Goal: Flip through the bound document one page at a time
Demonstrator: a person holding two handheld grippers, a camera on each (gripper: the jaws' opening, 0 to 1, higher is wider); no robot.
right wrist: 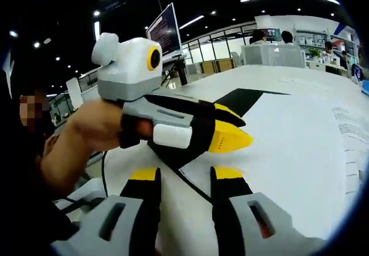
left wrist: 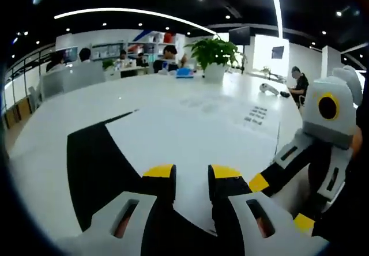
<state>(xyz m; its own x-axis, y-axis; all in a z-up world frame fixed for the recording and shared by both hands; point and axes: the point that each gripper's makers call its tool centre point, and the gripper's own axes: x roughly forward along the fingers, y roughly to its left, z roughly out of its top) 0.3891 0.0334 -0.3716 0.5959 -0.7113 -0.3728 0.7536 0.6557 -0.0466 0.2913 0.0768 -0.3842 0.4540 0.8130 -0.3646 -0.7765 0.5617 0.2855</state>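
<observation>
The bound document of thin white paper sheets over a black cover lies flat mid-frame on the white table; pages look light, floppy, best lifted at a free edge. Left gripper jaws spread above it, empty. Right gripper jaws spread, empty. Binding hidden; faint print at right unreadable

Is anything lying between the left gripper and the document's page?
Nothing visible. The left gripper sits right over the white page, jaws apart. The right gripper is off to its side, not in the path.
</observation>
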